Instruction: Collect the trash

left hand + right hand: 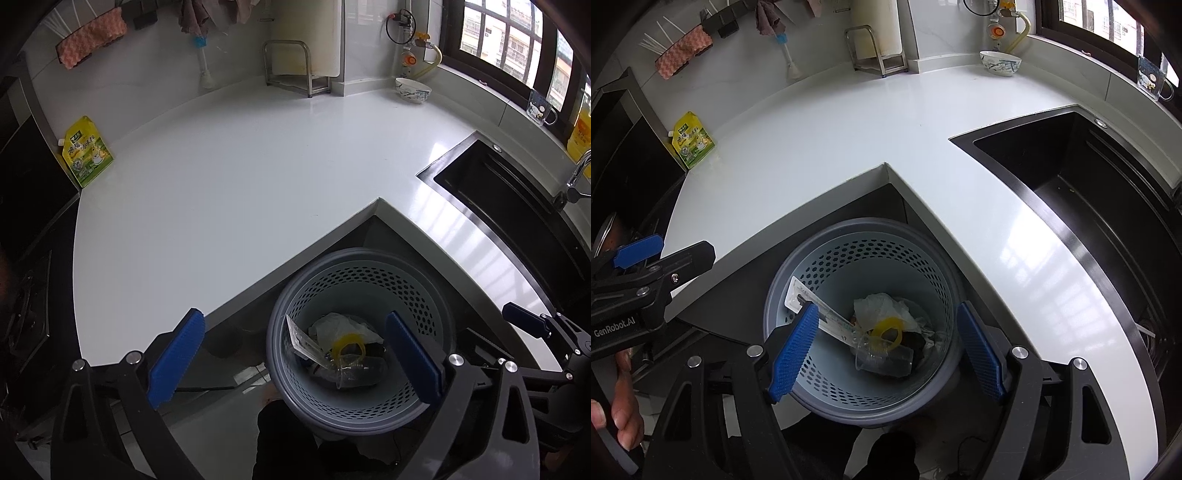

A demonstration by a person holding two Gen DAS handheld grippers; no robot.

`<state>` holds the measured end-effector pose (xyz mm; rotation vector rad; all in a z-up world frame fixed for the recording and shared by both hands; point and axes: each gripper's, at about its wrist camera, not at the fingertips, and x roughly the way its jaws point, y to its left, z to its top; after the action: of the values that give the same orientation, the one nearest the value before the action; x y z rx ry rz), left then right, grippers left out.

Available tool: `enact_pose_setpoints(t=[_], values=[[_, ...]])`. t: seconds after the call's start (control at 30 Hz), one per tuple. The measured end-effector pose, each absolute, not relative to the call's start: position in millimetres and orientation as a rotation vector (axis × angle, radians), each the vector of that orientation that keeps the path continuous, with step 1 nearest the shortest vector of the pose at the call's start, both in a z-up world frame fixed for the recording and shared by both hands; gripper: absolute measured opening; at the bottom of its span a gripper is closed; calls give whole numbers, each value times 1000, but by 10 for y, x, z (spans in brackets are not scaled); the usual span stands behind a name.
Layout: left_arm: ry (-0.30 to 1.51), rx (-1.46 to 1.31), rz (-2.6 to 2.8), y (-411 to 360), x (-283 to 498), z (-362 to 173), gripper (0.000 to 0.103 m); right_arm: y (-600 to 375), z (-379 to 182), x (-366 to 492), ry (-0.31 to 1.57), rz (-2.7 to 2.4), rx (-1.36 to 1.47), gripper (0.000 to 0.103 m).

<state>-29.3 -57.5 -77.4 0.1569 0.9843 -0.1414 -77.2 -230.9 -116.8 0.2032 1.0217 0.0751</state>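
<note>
A grey perforated trash basket (424, 295) stands on the floor in the inner corner of the white counter; it also shows in the right wrist view (820, 266). Inside lie a crumpled white tissue (336, 325), a yellow ring (349, 345), a clear plastic cup (886, 360) and a flat blister pack (827, 314). My left gripper (295, 360) is open and empty above the basket's left rim. My right gripper (886, 349) is open and empty above the basket. The left gripper also shows in the right wrist view (657, 258).
A white L-shaped counter (229, 177) wraps around the basket. A yellow-green pouch (86, 151) stands at its far left by the stove. A black sink (1071, 177) lies to the right. A bowl (413, 89) and a metal rack (291, 66) stand at the back.
</note>
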Motion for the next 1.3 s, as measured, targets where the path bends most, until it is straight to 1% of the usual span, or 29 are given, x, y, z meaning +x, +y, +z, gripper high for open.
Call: enact_pose_setpoints(t=[1.3], values=[[1009, 147, -88, -539, -302, -771, 97, -2319, -1090, -812, 1010, 82, 193, 74]])
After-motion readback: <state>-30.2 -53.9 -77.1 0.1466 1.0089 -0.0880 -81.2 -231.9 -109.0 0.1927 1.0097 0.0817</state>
